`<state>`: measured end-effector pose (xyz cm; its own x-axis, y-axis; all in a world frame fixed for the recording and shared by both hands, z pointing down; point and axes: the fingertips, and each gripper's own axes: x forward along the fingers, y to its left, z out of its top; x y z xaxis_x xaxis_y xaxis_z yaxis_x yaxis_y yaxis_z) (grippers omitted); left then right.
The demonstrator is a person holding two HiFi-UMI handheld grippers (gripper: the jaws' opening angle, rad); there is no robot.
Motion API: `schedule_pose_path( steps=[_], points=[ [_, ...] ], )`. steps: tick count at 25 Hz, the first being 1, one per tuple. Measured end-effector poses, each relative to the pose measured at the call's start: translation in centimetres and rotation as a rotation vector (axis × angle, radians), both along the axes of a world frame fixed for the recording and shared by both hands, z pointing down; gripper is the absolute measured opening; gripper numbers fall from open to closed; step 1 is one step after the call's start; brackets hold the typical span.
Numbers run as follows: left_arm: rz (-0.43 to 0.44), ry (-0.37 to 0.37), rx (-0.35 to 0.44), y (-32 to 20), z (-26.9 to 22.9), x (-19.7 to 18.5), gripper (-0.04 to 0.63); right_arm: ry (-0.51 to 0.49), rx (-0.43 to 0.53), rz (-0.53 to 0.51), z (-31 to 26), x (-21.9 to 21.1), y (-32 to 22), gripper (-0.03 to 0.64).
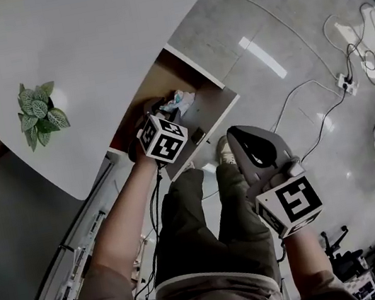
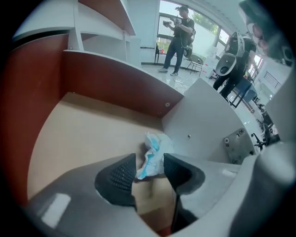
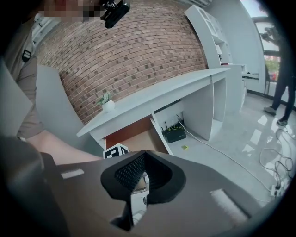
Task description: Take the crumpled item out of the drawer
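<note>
Head view: your left gripper [image 1: 163, 107] reaches into the open drawer [image 1: 204, 71] under the white desk [image 1: 83, 49]. The crumpled item [image 1: 181, 99], white with a touch of blue, lies on the drawer floor right at that gripper's tips. Your right gripper [image 1: 243, 139] hangs well apart from the drawer, out over the floor beside your legs. A small potted plant [image 1: 39, 113] stands on the desk top, away from both grippers.

Left gripper view: you are looking down along the jaws onto the tan drawer floor [image 2: 92, 134]. The crumpled item [image 2: 156, 146] sits near the corner by the white drawer wall. Its lower part is in between the tips of your left gripper [image 2: 150, 162] and its upper part pokes out beyond them. The jaws stand partly apart, about as wide as the item, one pad on each side. The pads look to be touching its edges, but you cannot tell from here whether they press it. The item rests on the drawer floor.

Right gripper view: your right gripper [image 3: 144, 155] has its jaw tips brought together, with nothing between them. Past the jaws you see the desk [image 3: 152, 95], the plant [image 3: 107, 101] and the open drawer [image 3: 134, 134]; the crumpled item does not show here.
</note>
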<state>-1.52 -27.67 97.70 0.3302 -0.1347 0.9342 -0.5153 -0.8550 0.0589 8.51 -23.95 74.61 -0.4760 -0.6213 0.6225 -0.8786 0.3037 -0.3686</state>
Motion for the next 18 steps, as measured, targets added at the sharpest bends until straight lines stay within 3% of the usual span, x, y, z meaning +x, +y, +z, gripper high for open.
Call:
schedule_pose_path(
  steps=[4, 8, 10, 18],
  points=[
    [-0.019, -0.004, -0.020, -0.1, 0.7, 0.1, 0.173, -0.012, -0.016, -0.005, 0.6, 0.1, 0.2, 0.028],
    [0.035, -0.007, -0.060, 1.1, 1.1, 0.5, 0.079, 0.000, -0.041, -0.021, 1.0, 0.2, 1.0, 0.028],
    [0.044, -0.007, -0.064, 1.5, 0.6, 0.7, 0.068, 0.001, -0.031, -0.026, 0.3, 0.2, 1.0, 0.028],
    [0.079, 0.034, 0.016, 2.1, -5.7, 1.6, 0.043, 0.023, 0.004, -0.034, -4.5, 0.8, 1.2, 0.028]
  ],
)
